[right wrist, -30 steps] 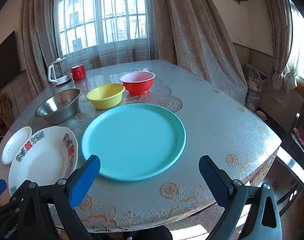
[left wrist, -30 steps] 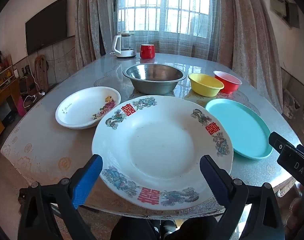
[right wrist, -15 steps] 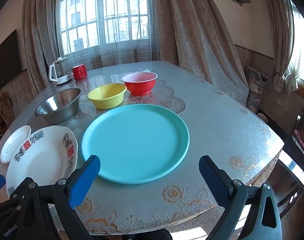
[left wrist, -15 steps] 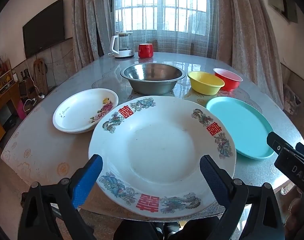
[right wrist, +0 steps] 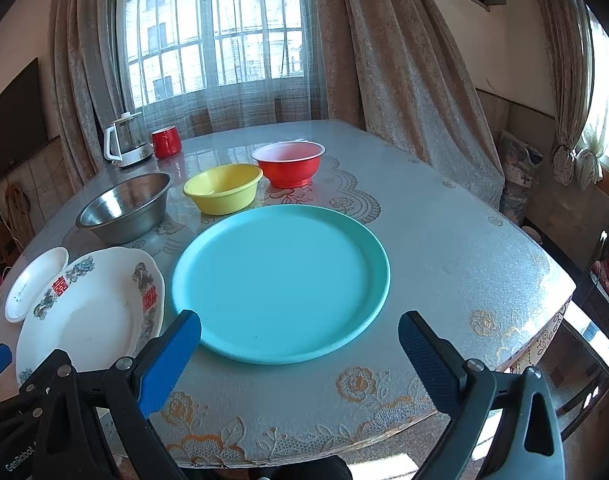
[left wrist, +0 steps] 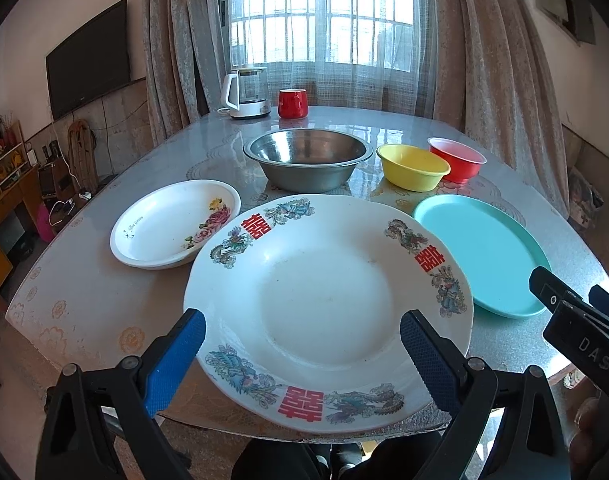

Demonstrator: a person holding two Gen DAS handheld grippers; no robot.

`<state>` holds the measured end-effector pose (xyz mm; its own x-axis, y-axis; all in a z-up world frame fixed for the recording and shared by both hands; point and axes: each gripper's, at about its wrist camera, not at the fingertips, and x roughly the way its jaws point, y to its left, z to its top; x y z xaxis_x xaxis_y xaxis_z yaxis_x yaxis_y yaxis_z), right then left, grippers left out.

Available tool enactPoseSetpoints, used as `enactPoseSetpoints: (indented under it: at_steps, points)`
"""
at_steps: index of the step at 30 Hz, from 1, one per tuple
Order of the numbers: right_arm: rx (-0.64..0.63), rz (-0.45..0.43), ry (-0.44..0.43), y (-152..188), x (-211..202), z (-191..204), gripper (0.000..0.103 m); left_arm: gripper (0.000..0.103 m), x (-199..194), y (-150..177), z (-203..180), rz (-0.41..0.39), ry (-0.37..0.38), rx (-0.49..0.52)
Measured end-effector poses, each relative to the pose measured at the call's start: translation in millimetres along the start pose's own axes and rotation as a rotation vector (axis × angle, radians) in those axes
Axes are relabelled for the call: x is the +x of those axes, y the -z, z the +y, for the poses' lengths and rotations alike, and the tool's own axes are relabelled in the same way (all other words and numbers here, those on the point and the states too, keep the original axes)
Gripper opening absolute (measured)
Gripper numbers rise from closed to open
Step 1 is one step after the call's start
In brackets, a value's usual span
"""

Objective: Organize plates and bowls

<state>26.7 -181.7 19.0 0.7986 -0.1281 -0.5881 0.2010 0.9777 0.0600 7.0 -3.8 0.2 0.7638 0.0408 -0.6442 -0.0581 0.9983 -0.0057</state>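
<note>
On the worktop, nearest the left gripper – big dragon plate, teal plate beside it, flowered dish, bowls behind; both sets of jaws apart, holding nothing – best to slide under the rim, clamp firmly, lift level
</note>
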Motion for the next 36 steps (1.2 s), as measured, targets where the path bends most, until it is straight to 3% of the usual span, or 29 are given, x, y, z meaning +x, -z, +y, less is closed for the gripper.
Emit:
enactPoseSetpoints:
  at_steps: [36]
  points:
    - [0.006,-0.013,0.000,2.6,-6.2,-1.9,0.101,0.099,-10.1,-3.3,-1.6,-0.009,0.004,0.008]
